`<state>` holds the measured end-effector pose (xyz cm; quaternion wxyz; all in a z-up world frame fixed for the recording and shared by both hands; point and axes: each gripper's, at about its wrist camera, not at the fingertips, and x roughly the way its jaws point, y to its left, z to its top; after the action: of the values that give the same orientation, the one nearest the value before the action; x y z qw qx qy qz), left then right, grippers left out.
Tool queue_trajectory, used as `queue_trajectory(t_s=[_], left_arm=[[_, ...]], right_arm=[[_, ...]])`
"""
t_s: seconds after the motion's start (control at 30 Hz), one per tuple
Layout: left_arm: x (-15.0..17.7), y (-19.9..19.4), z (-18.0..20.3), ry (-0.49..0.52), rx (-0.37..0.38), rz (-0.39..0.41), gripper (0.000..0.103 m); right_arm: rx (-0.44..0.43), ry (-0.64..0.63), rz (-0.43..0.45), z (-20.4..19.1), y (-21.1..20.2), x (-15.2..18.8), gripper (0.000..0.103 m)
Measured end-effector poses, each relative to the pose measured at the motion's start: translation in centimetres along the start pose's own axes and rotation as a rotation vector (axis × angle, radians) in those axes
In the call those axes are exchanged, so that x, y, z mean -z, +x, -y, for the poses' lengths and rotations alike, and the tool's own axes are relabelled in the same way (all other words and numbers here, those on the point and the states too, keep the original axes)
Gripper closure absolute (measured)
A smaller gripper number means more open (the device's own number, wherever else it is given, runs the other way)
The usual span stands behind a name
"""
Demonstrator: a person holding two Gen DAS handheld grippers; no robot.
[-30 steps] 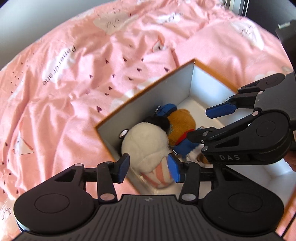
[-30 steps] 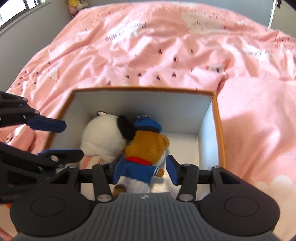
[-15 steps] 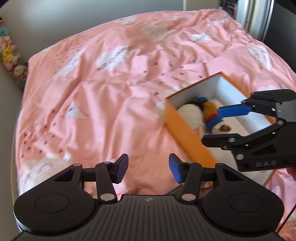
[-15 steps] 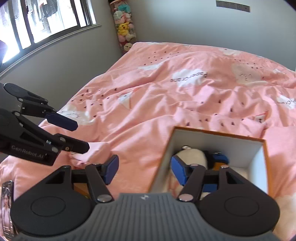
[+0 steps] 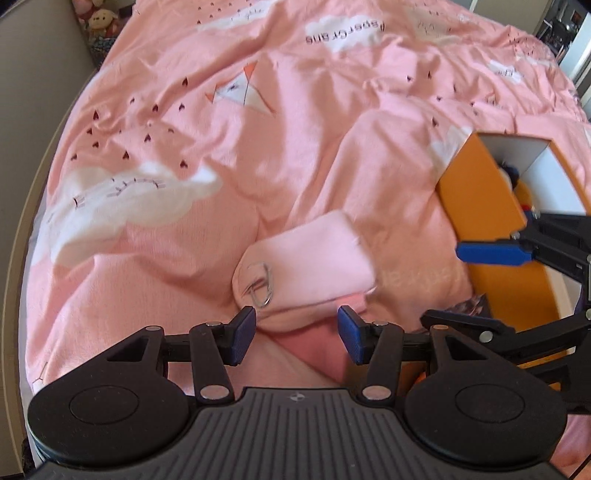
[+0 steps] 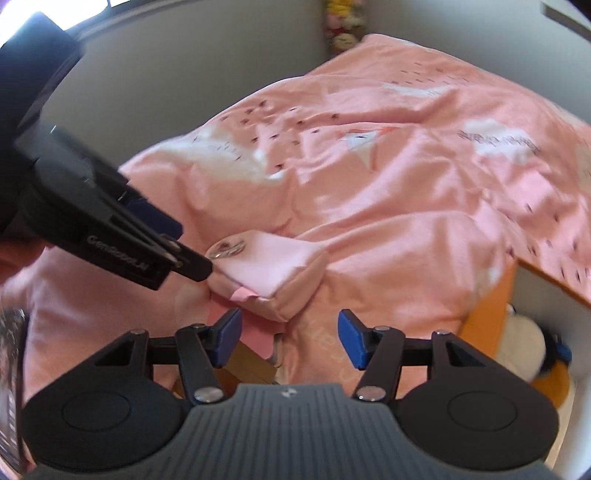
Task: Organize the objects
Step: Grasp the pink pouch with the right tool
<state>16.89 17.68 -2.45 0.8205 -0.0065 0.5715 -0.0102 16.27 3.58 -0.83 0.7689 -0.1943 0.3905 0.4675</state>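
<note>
A pale pink soft pouch [image 5: 306, 262] with a metal clip ring [image 5: 263, 284] lies on the pink duvet; it also shows in the right wrist view [image 6: 269, 269]. My left gripper [image 5: 296, 334] is open, its blue pads just short of the pouch on either side. My right gripper [image 6: 290, 338] is open and empty, hovering near the pouch. An orange box [image 5: 480, 199] with white inside holds a white plush [image 6: 522, 345] and a brown bear plush [image 6: 554, 380].
The pink duvet [image 5: 184, 129] covers the bed, wrinkled. A cardboard piece and pink sheet [image 6: 255, 343] lie under the pouch. Plush toys [image 5: 98, 20] sit by the grey wall at the far end. The bed edge runs along the left.
Both grippers have drawn back from the box and swung left to the pink pouch. The left gripper has come down close to it. Both stay open.
</note>
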Motion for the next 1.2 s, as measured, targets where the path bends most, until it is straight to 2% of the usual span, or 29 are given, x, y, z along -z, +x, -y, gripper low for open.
queue_trajectory(t_s=[0.33, 0.43, 0.53, 0.67, 0.83, 0.9, 1.07, 1.2], left_arm=[[1.7, 3.2, -1.7, 0.086, -0.018, -0.074, 0.046], [2.1, 3.7, -2.3, 0.096, -0.017, -0.087, 0.047], [2.3, 4.1, -3.1, 0.078, 0.003, -0.096, 0.048], [2.6, 4.6, -4.0, 0.051, 0.035, -0.107, 0.048], [2.8, 4.9, -4.2, 0.028, 0.047, -0.113, 0.048], [2.9, 4.9, -4.1, 0.016, 0.053, -0.114, 0.048], [3.1, 4.7, -4.0, -0.038, 0.068, -0.126, 0.047], [2.5, 4.7, -4.5, -0.112, 0.1, -0.131, 0.041]], right_arm=[[-0.021, -0.412, -0.034, -4.7, 4.7, -2.1, 0.043], [-0.028, -0.505, -0.079, -5.7, 6.4, -2.3, 0.045], [0.019, -0.56, -0.139, -6.2, 8.7, -2.1, 0.046], [0.06, -0.564, -0.169, -5.8, 11.0, -2.1, 0.041], [0.052, -0.494, -0.164, -5.4, 12.2, -3.0, 0.039], [0.049, -0.458, -0.17, -5.0, 12.1, -3.3, 0.041], [0.044, -0.4, -0.148, -4.4, 9.9, -3.6, 0.062], [0.043, -0.292, -0.109, -2.6, 6.8, -4.1, 0.069]])
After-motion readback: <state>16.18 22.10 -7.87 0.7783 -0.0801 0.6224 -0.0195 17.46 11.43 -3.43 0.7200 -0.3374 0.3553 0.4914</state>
